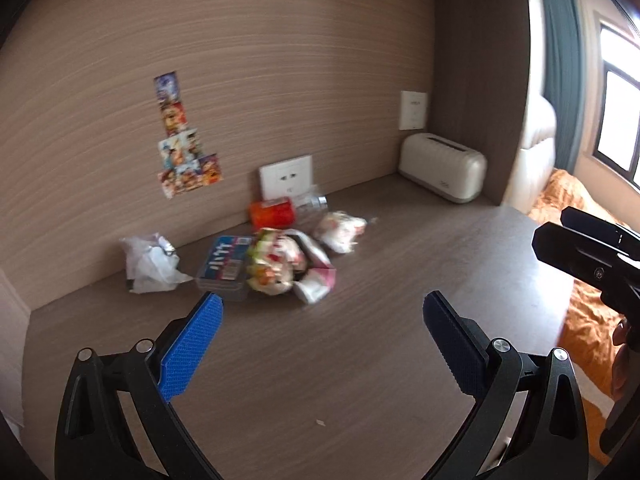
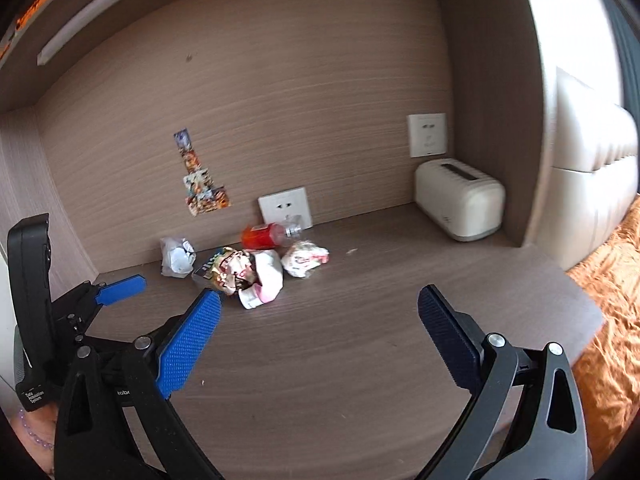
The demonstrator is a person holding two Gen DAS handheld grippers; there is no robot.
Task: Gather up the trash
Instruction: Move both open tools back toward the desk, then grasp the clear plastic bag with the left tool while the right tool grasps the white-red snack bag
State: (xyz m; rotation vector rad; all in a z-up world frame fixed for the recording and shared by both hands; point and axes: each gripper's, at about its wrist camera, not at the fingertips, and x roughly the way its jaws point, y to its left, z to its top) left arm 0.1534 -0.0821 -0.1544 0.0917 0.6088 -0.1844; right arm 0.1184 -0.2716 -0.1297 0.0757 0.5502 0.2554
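Observation:
A heap of trash lies on the brown desk [image 1: 360, 360] by the back wall: a crumpled white plastic bag [image 1: 150, 266], a clear box with a blue label [image 1: 224, 268], colourful snack wrappers [image 1: 280, 266], a crumpled white wrapper [image 1: 340, 230] and a bottle with an orange label [image 1: 272, 212]. The same heap shows in the right wrist view, with the wrappers [image 2: 244, 270] and the bottle [image 2: 264, 236]. My left gripper [image 1: 323, 310] is open and empty, just short of the heap. My right gripper [image 2: 320, 306] is open and empty, further back.
A cream toaster [image 1: 444, 172] stands at the desk's back right corner [image 2: 460, 200]. A wall socket [image 1: 286, 176] and stickers [image 1: 184, 140] are on the back wall. An orange bedspread [image 2: 612, 300] lies to the right of the desk.

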